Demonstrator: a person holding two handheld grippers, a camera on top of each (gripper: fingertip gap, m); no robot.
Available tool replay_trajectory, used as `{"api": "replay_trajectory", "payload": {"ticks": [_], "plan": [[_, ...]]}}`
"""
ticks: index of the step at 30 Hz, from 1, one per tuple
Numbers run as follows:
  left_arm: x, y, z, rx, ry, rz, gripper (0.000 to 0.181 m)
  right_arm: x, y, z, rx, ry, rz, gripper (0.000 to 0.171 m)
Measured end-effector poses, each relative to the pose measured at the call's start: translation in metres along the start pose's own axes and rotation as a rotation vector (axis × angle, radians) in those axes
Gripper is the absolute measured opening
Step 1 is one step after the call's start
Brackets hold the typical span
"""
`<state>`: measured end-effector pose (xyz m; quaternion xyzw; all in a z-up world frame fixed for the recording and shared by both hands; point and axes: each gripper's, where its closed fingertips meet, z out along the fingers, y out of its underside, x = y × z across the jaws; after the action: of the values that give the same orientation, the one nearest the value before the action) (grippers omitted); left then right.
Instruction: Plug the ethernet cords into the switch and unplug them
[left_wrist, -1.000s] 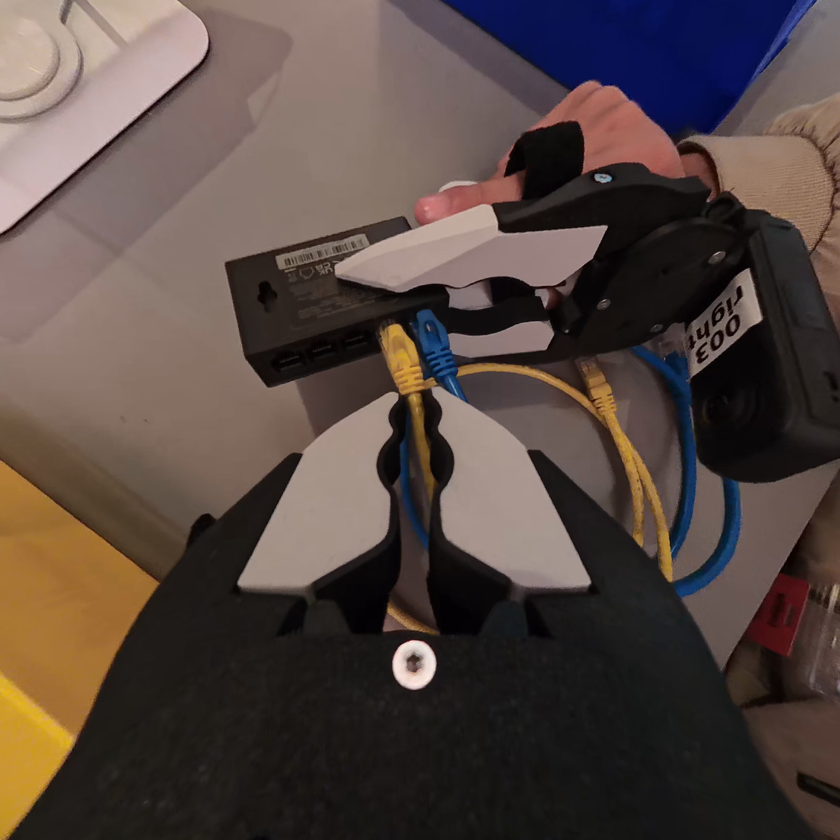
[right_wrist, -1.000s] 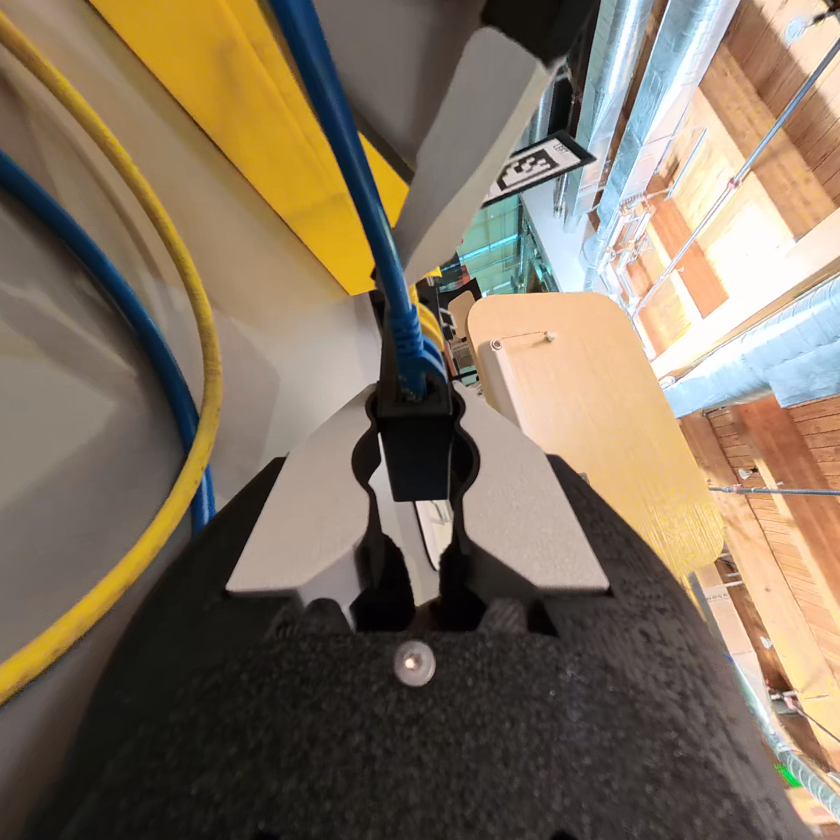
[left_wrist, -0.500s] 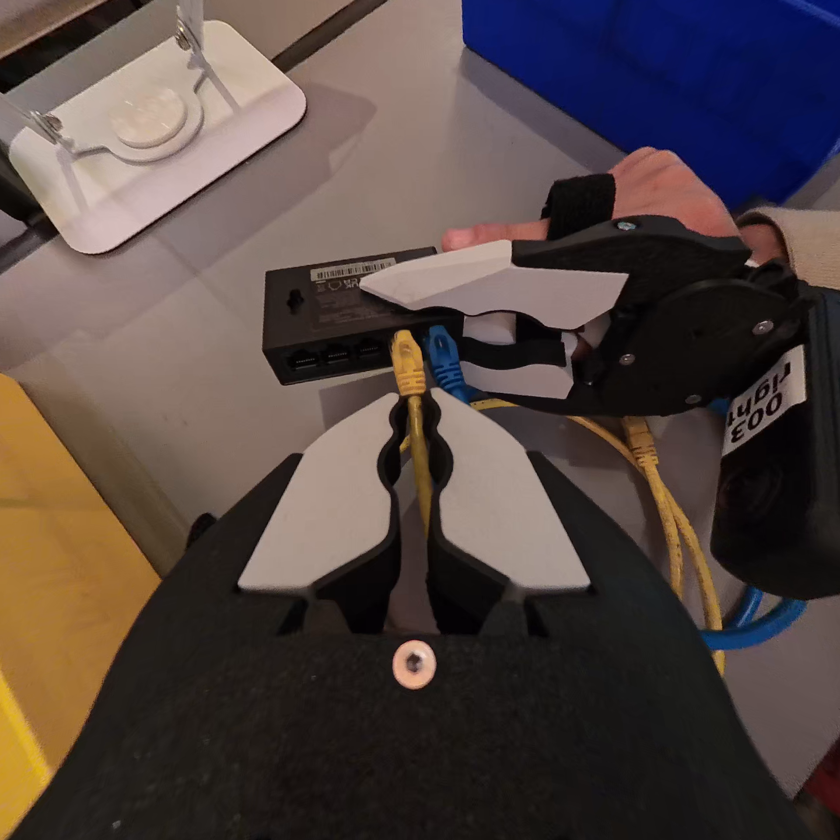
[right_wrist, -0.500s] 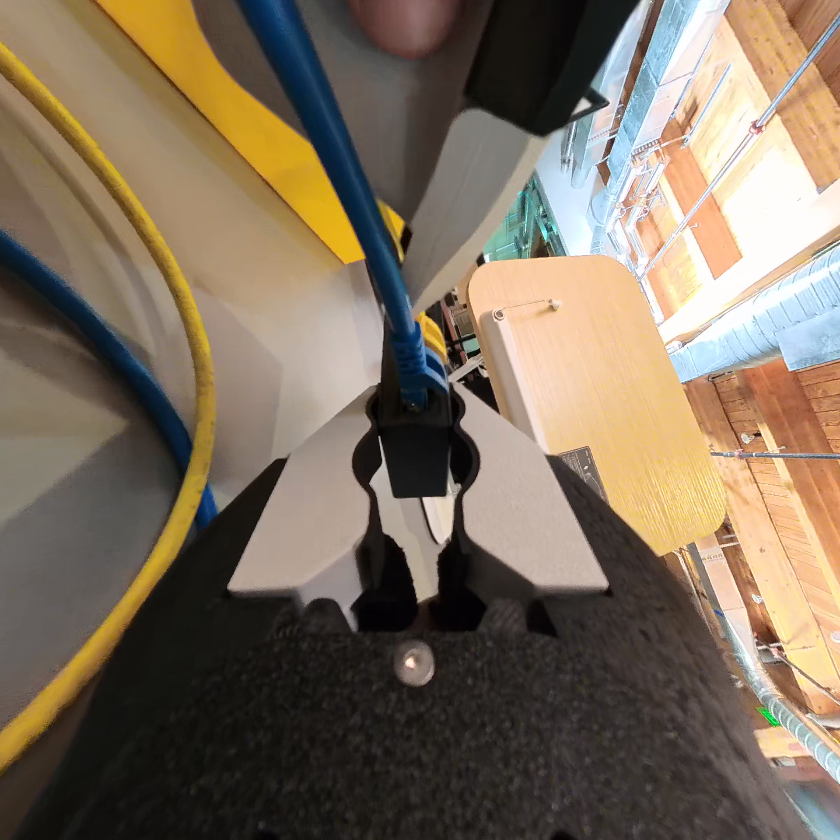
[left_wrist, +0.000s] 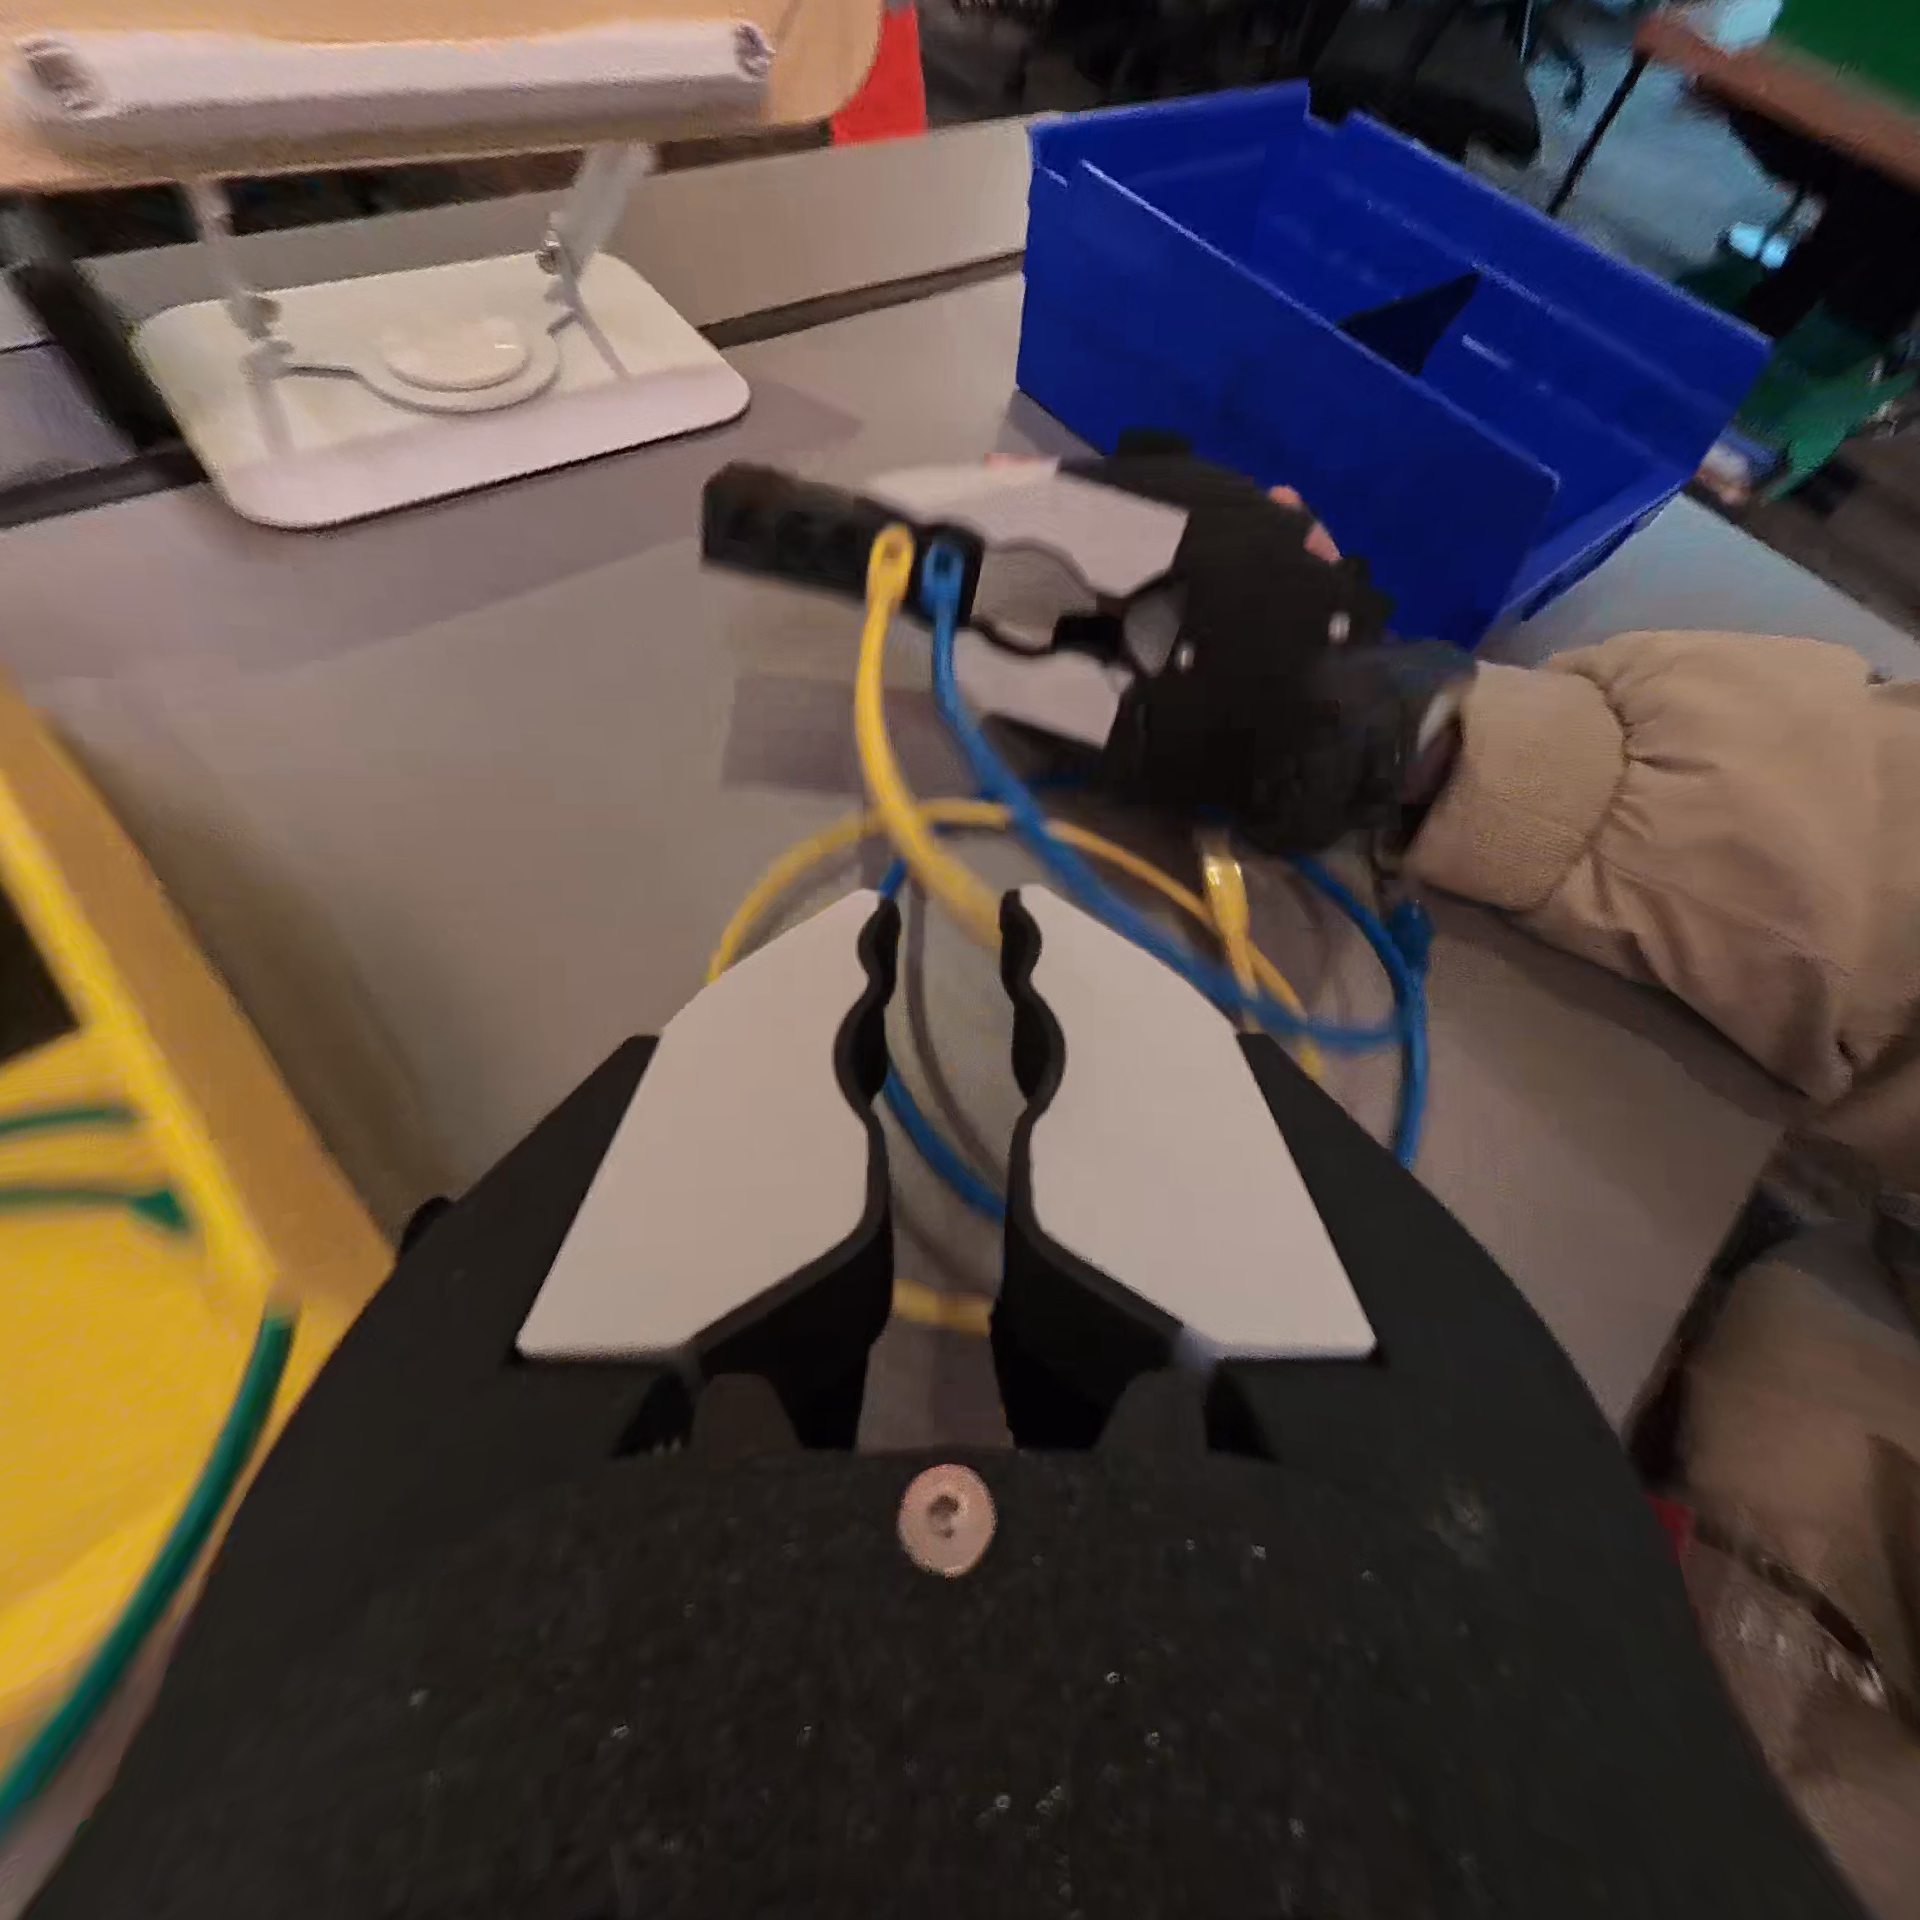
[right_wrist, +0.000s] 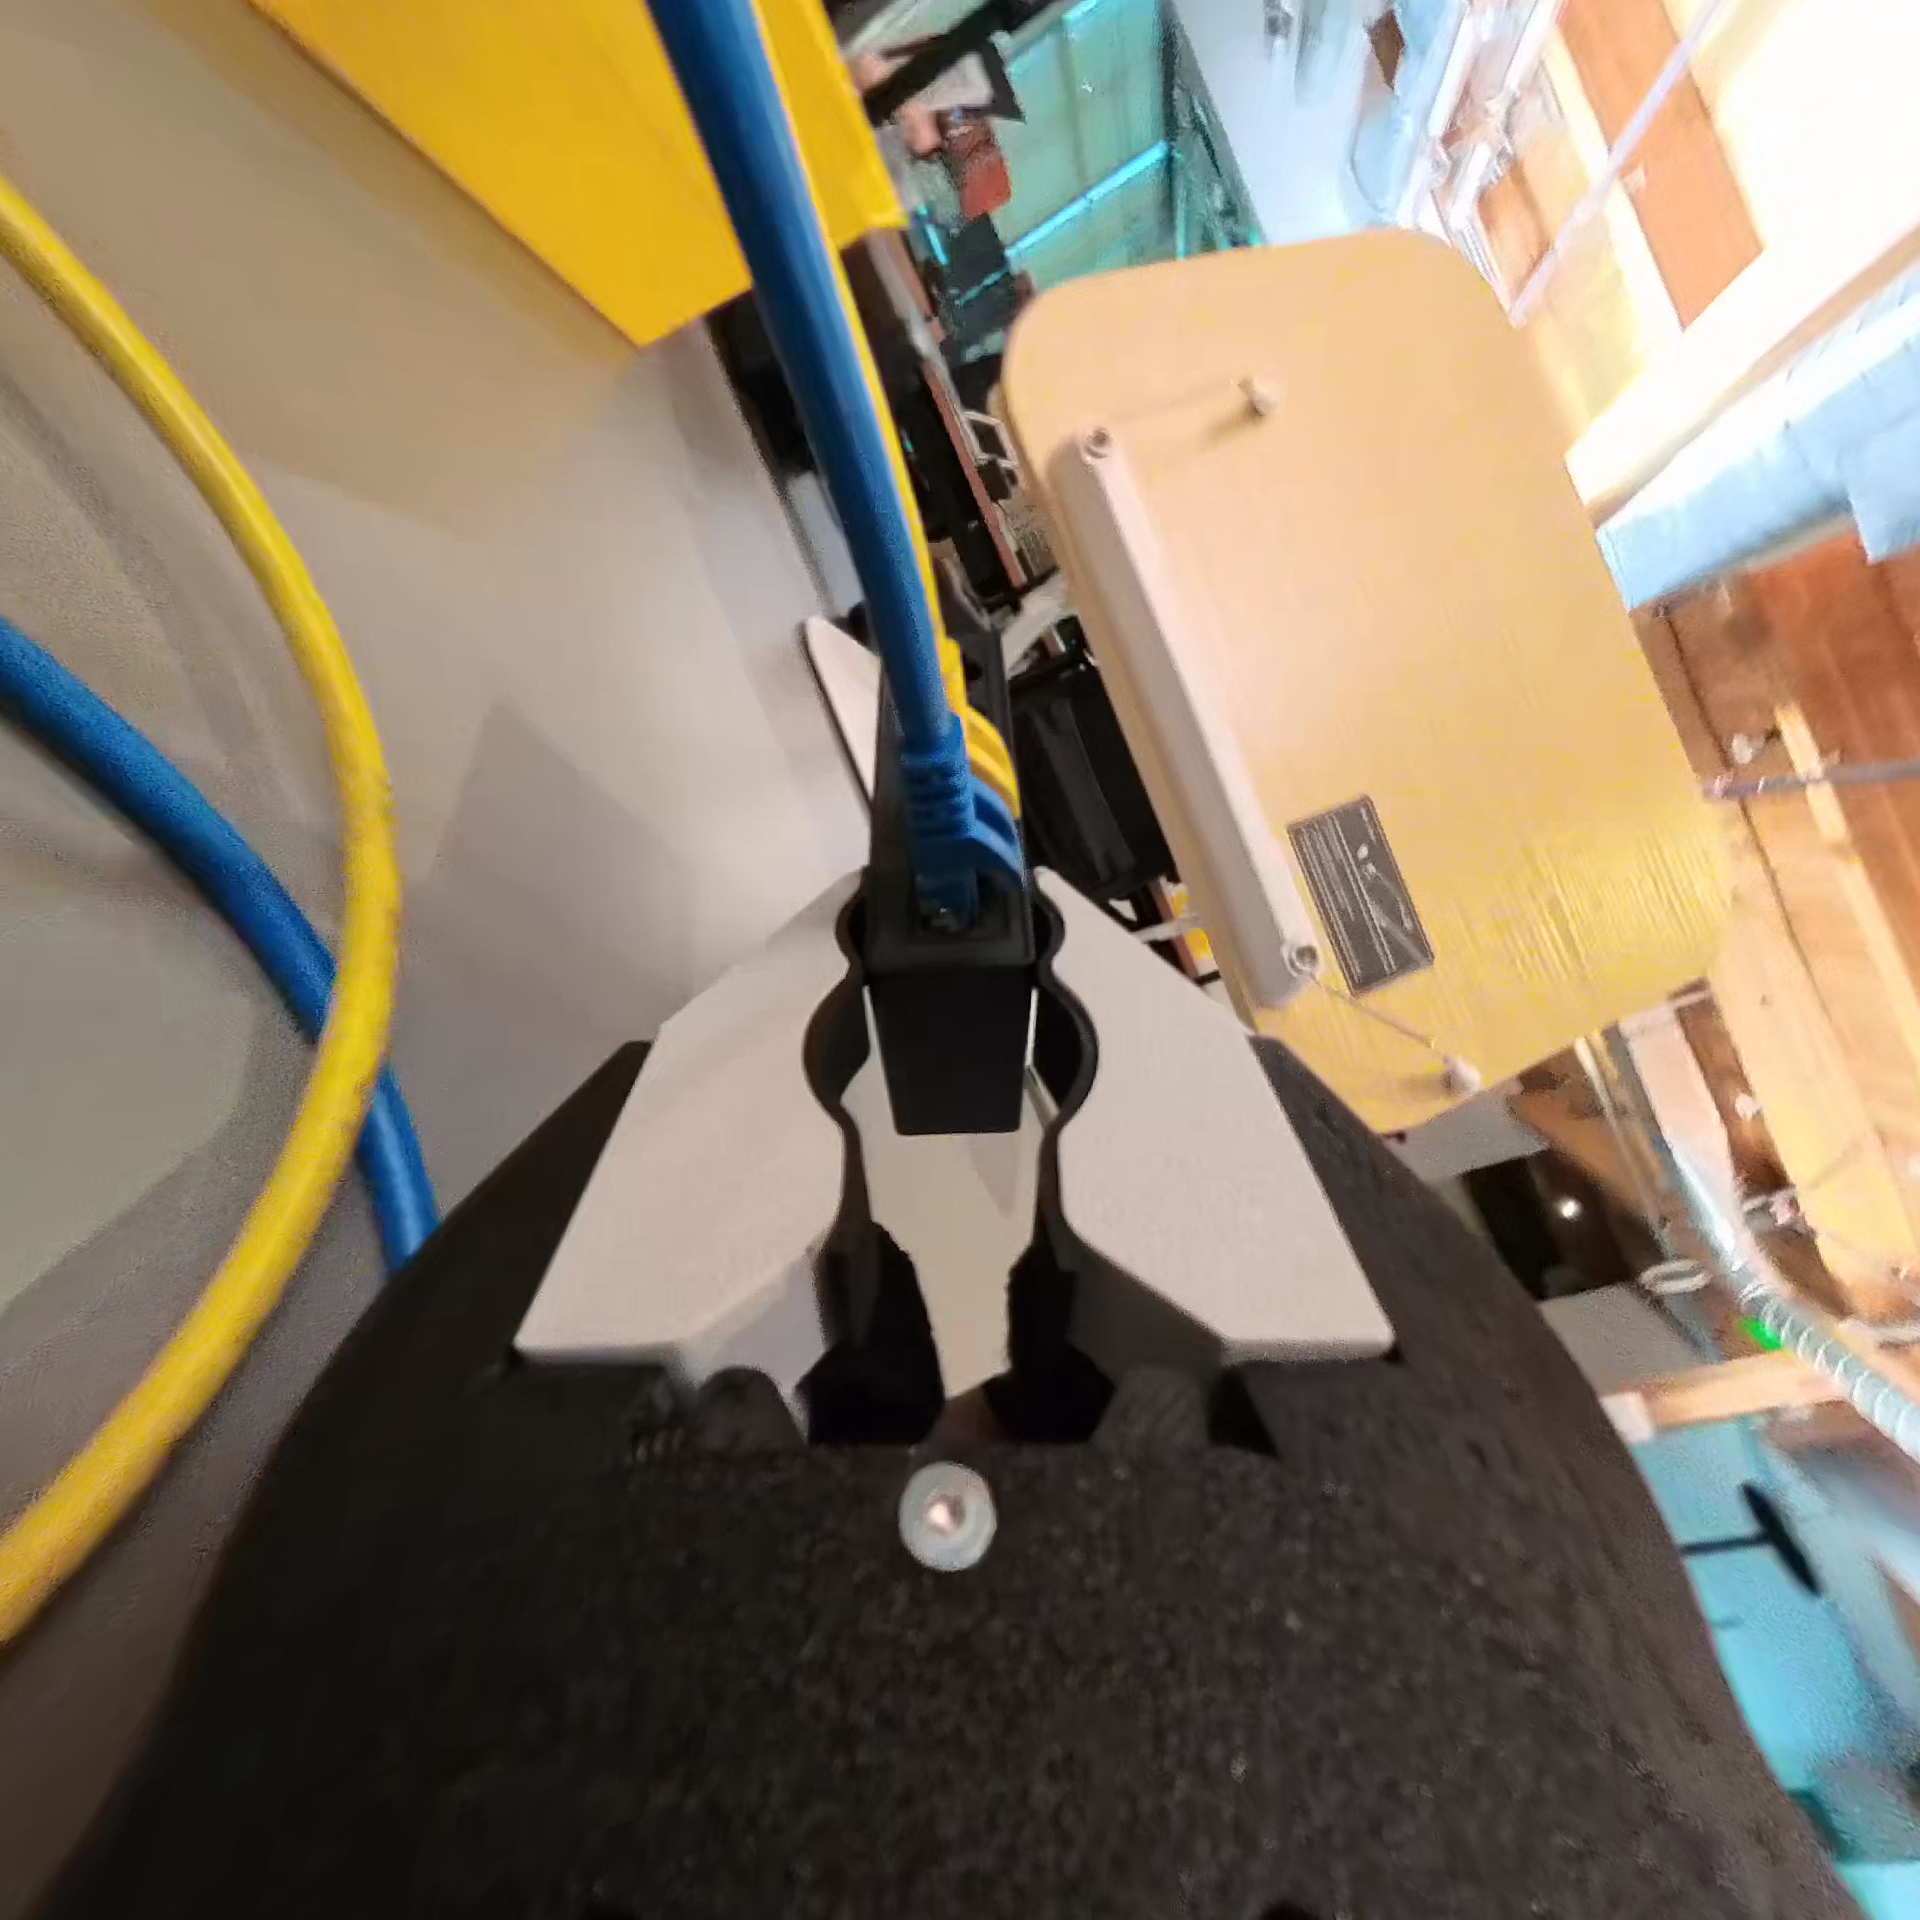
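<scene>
The black switch (left_wrist: 779, 525) is held above the grey table (left_wrist: 468, 779) by my right gripper (left_wrist: 1023, 603), which is shut on its right end. In the right wrist view the switch (right_wrist: 951, 1029) sits clamped between the fingers of that gripper (right_wrist: 945, 904). A yellow cord (left_wrist: 878, 665) and a blue cord (left_wrist: 961, 686) are plugged side by side into its ports; the blue plug (right_wrist: 940, 821) shows close up. Their other ends (left_wrist: 1226, 883) lie loose on the table. My left gripper (left_wrist: 943, 914) is open and empty, well back from the switch, above the cord loops.
A blue bin (left_wrist: 1351, 343) stands behind the right hand. A white stand base (left_wrist: 447, 384) is at the back left. A yellow box (left_wrist: 104, 1247) lies along the left edge. A person's beige sleeve (left_wrist: 1662, 831) reaches in from the right.
My left gripper has let go of the yellow cord, opened, and pulled back from the switch. The right gripper still holds the switch, with both cords plugged in.
</scene>
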<state>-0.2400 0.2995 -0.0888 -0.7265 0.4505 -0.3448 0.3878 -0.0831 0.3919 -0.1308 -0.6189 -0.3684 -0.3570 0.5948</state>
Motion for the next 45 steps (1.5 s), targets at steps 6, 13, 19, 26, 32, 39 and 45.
{"api": "replay_trajectory", "payload": {"ticks": [6,13,19,26,32,39,45], "plan": [[-0.061,0.084,-0.104,0.225,-0.282,-0.391,0.023,-0.009,-0.026,-0.011,0.142,-0.032,-0.002,0.026],[-0.129,0.09,-0.137,0.324,-0.306,-0.703,0.055,-0.026,-0.038,-0.015,0.186,-0.081,-0.061,0.026],[-0.162,0.075,-0.117,0.356,-0.128,-0.968,0.061,-0.027,-0.036,-0.014,0.176,-0.094,-0.051,0.026],[-0.162,0.079,-0.099,0.298,-0.088,-0.967,0.013,-0.027,-0.034,-0.016,0.171,-0.098,-0.055,0.026],[-0.128,0.029,-0.111,0.31,-0.144,-0.478,0.006,-0.025,-0.032,-0.016,0.166,-0.092,-0.055,0.026],[-0.006,-0.001,-0.127,0.301,-0.227,0.688,0.006,-0.021,-0.031,-0.015,0.162,-0.084,-0.03,0.026],[0.016,0.065,-0.114,0.143,-0.188,0.923,0.007,-0.007,-0.021,-0.011,0.122,-0.043,0.043,0.026]]}}
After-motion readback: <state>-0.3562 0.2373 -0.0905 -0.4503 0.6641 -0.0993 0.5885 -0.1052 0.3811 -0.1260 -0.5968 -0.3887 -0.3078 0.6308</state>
